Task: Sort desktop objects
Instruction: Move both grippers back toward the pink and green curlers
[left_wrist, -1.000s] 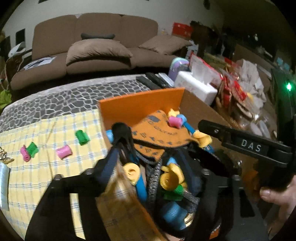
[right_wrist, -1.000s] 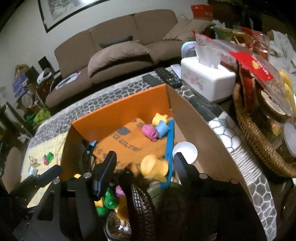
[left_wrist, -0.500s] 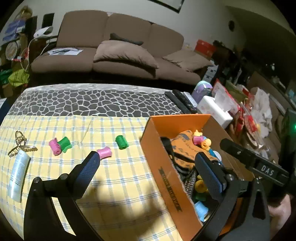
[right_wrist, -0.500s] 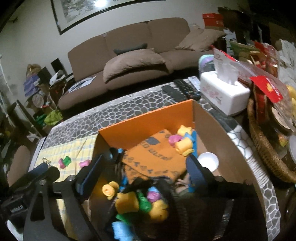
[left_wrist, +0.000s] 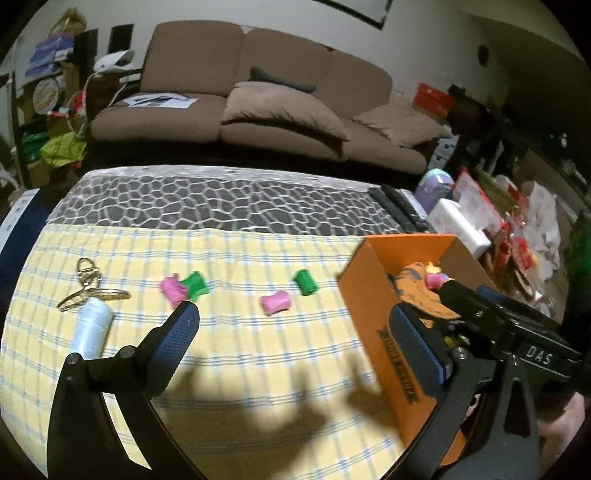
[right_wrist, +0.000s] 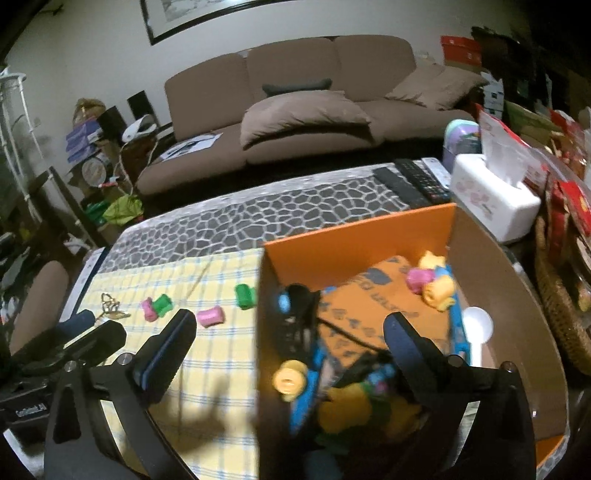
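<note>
Left gripper (left_wrist: 295, 334) jaws spread wide, nothing between them, hanging over the yellow checked cloth (left_wrist: 229, 369) beside the orange box (left_wrist: 391, 343). Right gripper (right_wrist: 290, 334) likewise empty; its jaws have just been opening and now stand wide, straddling the box's near wall with the heap of rollers and dark straps in the box under its right finger. Judged step: a load has gone into the box and both tools are free for the next pick. Loose items left on the cloth, near to far: pale blue tube (left_wrist: 90, 332) at left, touching a gold hair claw (left_wrist: 86, 286); pink roller (left_wrist: 275, 303) alone mid-cloth; green roller (left_wrist: 306, 282) just beyond it, nearest the box; pink and green pair (left_wrist: 184, 290) touching each other. Next move probably calls for the left gripper to go forward and down, centre over one roller, close across its waist. Pair may need separating or taking together. Beyond the cloth, a bare patterned tabletop (left_wrist: 221, 199), then a sofa (left_wrist: 258, 110).
</note>
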